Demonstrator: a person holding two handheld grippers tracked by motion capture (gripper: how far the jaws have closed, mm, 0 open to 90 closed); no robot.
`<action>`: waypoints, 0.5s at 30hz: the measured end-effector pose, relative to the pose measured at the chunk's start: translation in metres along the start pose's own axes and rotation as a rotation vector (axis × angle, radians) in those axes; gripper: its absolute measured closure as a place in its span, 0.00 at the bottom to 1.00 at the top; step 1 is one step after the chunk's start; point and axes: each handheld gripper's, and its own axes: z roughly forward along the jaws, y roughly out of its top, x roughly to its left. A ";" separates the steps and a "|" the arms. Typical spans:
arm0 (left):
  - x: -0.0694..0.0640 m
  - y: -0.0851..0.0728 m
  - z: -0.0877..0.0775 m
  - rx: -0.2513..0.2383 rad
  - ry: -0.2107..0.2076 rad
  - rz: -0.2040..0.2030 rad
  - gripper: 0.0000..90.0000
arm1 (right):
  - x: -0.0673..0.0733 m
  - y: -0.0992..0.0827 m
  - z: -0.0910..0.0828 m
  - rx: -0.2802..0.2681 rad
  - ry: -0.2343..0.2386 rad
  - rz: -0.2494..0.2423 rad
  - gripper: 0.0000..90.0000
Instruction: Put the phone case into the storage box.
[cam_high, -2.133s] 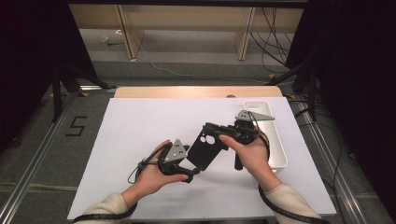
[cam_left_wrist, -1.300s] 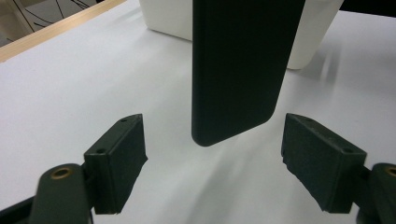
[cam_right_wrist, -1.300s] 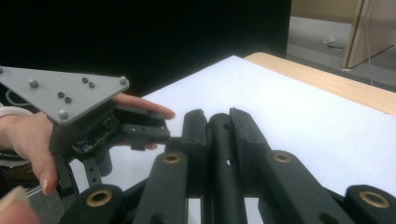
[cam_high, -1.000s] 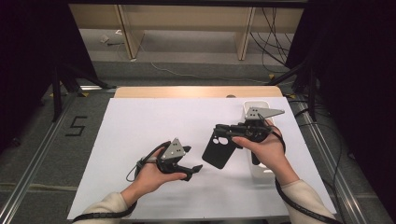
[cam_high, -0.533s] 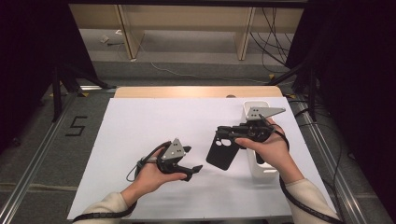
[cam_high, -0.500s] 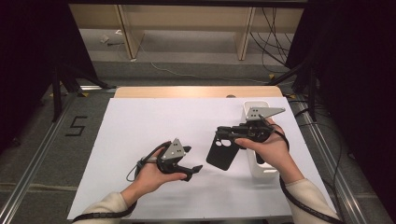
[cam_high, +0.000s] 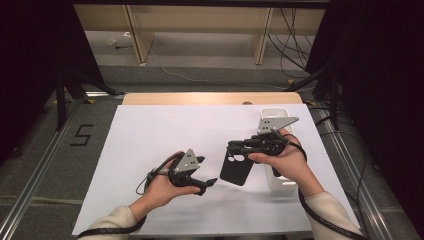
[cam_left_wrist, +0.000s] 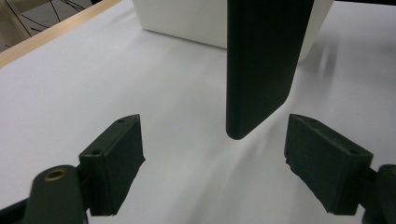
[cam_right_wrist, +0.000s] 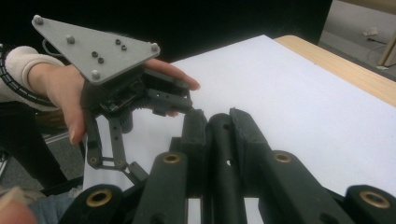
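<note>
The right tool clamps the phone case; the left tool, at 8 o'clock, stands released. Thin-edge grip: the case may pivot or slip.

Cream sleeves, black claws, grey triangular screwed plates, black cables
</note>
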 end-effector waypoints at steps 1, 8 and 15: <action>0.000 0.000 0.000 -0.001 -0.002 0.000 0.21 | 0.000 0.000 0.000 0.004 0.003 -0.003 0.86; -0.002 0.003 0.002 -0.007 -0.021 0.024 0.24 | 0.003 0.001 0.004 0.011 0.015 -0.012 0.86; -0.002 0.002 0.007 0.007 -0.025 0.039 0.23 | 0.006 0.002 0.008 0.015 0.028 -0.023 0.86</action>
